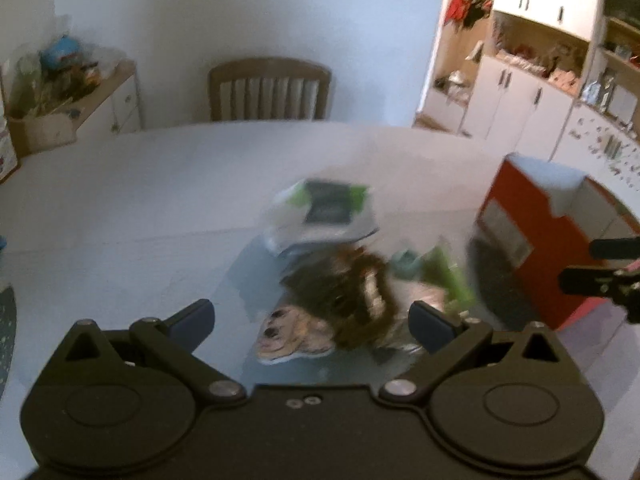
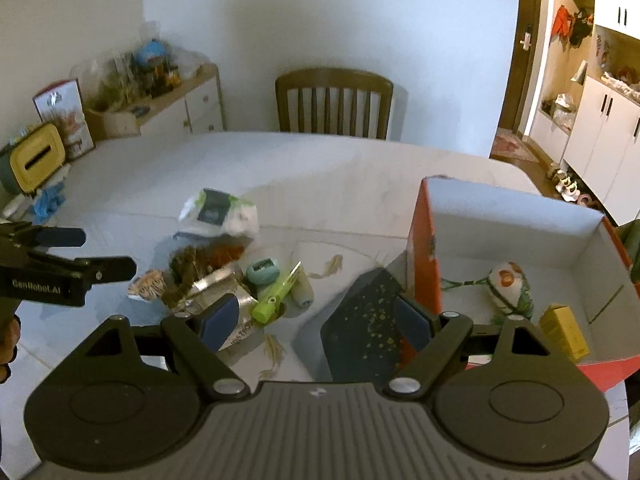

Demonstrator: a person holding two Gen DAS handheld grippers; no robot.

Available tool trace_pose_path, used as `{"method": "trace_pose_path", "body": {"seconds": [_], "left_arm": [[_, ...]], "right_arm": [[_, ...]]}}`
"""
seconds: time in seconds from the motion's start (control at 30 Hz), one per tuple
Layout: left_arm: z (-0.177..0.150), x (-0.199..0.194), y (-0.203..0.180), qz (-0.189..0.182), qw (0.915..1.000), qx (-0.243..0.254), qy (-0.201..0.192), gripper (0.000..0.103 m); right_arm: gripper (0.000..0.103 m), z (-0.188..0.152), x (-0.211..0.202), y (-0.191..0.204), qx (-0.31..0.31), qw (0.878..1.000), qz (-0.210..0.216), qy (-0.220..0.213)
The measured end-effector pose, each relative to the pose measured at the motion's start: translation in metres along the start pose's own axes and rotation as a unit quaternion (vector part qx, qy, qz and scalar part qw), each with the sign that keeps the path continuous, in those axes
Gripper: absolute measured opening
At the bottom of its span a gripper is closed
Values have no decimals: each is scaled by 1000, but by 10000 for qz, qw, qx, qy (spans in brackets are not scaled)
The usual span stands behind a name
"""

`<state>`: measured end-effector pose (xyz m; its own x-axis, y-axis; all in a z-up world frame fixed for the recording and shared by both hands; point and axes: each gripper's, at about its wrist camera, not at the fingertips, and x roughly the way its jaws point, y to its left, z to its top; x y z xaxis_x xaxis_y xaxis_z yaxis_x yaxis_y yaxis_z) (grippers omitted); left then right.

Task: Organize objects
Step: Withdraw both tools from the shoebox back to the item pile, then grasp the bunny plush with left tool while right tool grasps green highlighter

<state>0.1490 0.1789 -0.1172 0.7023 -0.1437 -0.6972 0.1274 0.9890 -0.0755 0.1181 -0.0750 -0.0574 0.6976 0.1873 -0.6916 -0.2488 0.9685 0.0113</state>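
left wrist view
left gripper (image 1: 310,322): lower centre of the frame, two blue-padded fingers spread wide, nothing between the pads
pile: one blurred heap of small items on the pale oval table (image 1: 120,216), just above the fingers
white and green plastic packet (image 1: 326,210): one, centre, at the far edge of the heap
brown patterned pouch (image 1: 344,292): one, between the fingers in the frame, too blurred to tell more
orange cardboard box (image 1: 532,240): one, right side, beside the heap
wooden slat-back chair (image 1: 270,90): one, upper centre, behind the table

right wrist view
right gripper (image 2: 316,320): lower centre, fingers wide apart, gripping nothing
box: right side, open top, two items inside, a round white and green bundle (image 2: 510,286) and a small yellow carton (image 2: 564,332)
dark blue speckled flat pad (image 2: 366,328): one, leaning on the box's outer wall, between the fingers in the frame
lime green pen-shaped tube (image 2: 274,300): one, centre left
teal round case (image 2: 262,272): one, just above the tube
left gripper: left edge, over the heap
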Motion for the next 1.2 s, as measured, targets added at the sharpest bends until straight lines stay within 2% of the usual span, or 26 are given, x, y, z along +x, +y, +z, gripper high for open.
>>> {"method": "trace_pose_path", "body": {"seconds": [0.23,0.37,0.43,0.5,0.53,0.6,0.67,0.8,0.9,1.0,1.2], "left_arm": [[-8,24,16,49,9996,-91,278,98],[-9,30,18,-16,9995,-60,298,95],[-10,33,18,-26,9995,-35,323,94],[-12,37,19,-31,9993,-28,366,88],[-13,39,20,-56,9992,-41,399,87],[-14,41,22,-145,9991,-59,407,85],[-15,43,22,-180,9990,-52,394,83],[-15,49,24,-277,9985,-106,464,72],[-15,51,22,-309,9983,-89,483,69],[-16,53,21,-379,9979,-47,515,58],[-18,54,23,-386,9977,-126,536,55]], "right_arm": [[85,3,39,3,10,9996,-44,265],[85,11,60,5,30,9993,-108,345],[82,15,70,9,-46,9992,-122,378],[80,18,81,11,-51,9989,-109,455],[79,20,86,12,-28,9987,-114,495],[68,22,96,13,45,9982,-101,596],[64,23,105,14,128,9974,-88,699],[55,25,119,16,230,9959,-59,873],[47,25,128,17,340,9943,-3,1007],[44,25,133,17,413,9932,21,1087],[33,25,139,20,463,9918,46,1192]]}}
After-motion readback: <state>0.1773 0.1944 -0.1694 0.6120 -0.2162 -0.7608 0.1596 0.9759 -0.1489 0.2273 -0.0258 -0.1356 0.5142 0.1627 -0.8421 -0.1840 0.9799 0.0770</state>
